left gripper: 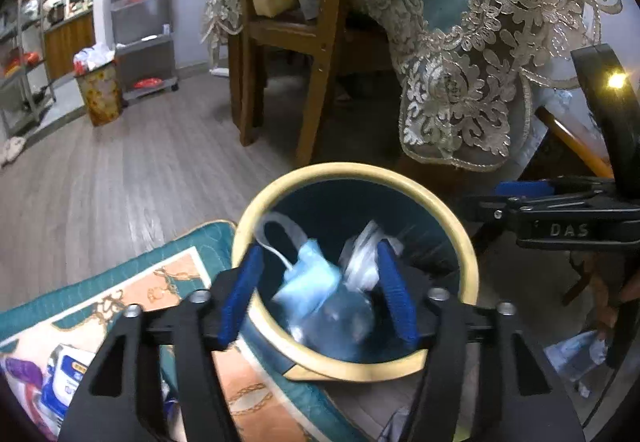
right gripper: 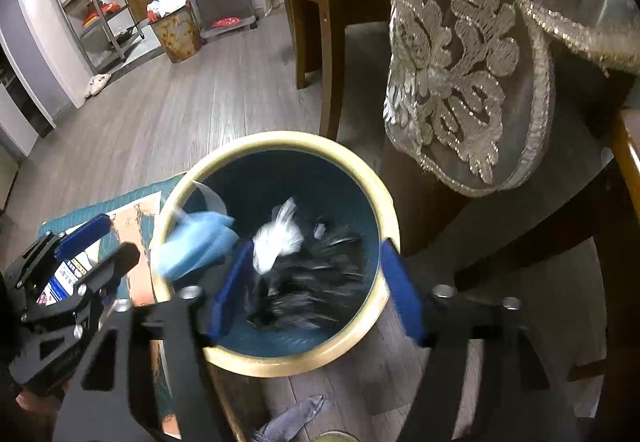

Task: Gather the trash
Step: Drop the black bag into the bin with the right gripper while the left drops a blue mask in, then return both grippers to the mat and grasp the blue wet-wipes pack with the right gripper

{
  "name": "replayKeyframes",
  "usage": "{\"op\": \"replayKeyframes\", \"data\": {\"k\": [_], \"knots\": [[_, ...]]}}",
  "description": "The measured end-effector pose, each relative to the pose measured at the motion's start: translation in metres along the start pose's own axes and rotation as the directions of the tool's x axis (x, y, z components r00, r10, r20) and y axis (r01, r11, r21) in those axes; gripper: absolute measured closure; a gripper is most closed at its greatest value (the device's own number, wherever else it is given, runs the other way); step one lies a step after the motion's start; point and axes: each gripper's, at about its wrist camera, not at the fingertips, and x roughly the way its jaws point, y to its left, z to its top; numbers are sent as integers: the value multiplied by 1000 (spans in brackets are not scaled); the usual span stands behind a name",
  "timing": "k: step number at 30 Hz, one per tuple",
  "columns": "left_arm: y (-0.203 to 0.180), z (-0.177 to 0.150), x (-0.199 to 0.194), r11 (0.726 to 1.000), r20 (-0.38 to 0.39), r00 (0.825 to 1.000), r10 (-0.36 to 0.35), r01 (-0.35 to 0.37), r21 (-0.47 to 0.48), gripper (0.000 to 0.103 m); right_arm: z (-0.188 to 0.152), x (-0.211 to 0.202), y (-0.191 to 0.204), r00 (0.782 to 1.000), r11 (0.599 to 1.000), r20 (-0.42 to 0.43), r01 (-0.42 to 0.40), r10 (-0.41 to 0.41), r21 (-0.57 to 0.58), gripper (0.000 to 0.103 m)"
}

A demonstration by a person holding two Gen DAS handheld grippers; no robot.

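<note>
Below us stands the round bin [left gripper: 464, 238] on the wooden floor [left gripper: 120, 178], its mouth open upward beneath both tools. Our left gripper [left gripper: 318, 292] hangs spread over it, the blue face mask [left gripper: 308, 278] blurred between its fingers, seemingly loose. Our right gripper [right gripper: 316, 290] is likewise released above black-and-white trash [right gripper: 304, 266]. A grey scrap [right gripper: 296, 418] lies on the floor nearest the right.
</note>
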Motion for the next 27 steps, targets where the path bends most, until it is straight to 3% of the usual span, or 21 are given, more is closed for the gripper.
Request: {"op": "replayKeyframes", "data": {"k": [2, 5, 14, 18, 20, 23, 27], "knots": [[2, -1, -4, 1000, 12, 1000, 21, -21, 2, 25, 2, -4, 4, 1000, 1000, 18, -13, 13, -3, 12], [5, -4, -12, 998, 26, 998, 63, -63, 28, 25, 3, -12, 12, 998, 999, 51, -25, 26, -26, 8], [25, -21, -45, 995, -9, 996, 88, -87, 58, 25, 9, -18, 44, 996, 994, 73, -48, 55, -95, 8], [43, -29, -67, 996, -15, 996, 84, -84, 27, 24, 10, -21, 60, 994, 992, 79, -65, 74, -104, 8], [50, -35, -77, 995, -11, 995, 103, -103, 18, 12, 8, -20, 70, 994, 990, 76, -74, 83, -116, 8], [65, -44, -94, 991, -7, 991, 134, -134, 10, 5, 4, -20, 92, 992, 983, 67, -96, 107, -157, 8], [91, -60, -115, 983, -35, 983, 182, -183, -20, 5, -1, -20, 125, 986, 970, 56, -145, 158, -197, 7]]}}
